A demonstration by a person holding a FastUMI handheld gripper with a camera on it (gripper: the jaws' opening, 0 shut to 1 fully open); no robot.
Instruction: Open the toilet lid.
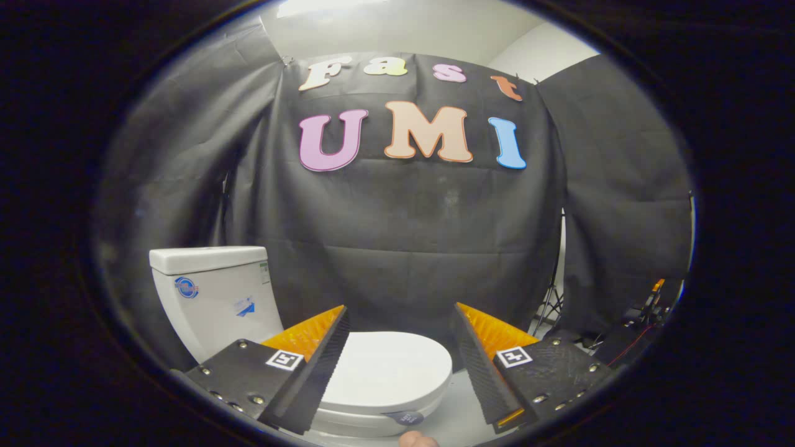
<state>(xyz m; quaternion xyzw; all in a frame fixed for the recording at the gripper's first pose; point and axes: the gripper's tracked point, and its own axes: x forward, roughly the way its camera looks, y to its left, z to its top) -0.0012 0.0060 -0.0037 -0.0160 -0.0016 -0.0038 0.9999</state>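
- Hand-held gripper (400,347): fingers spread wide, holding nothing, raised above the toilet.
- White oval plastic toilet lid (388,366): flat, closed on the bowl, between and just beyond the fingers; no contact.
- White ceramic cistern (211,292): behind lid, w/ stickers.
- Progress: approach only; lid not yet gripped or raised.

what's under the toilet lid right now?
Can't see: the toilet lid is down flat, covering the seat and bowl. The tank stands behind it. The tool is open, its fingers apart above the lid.
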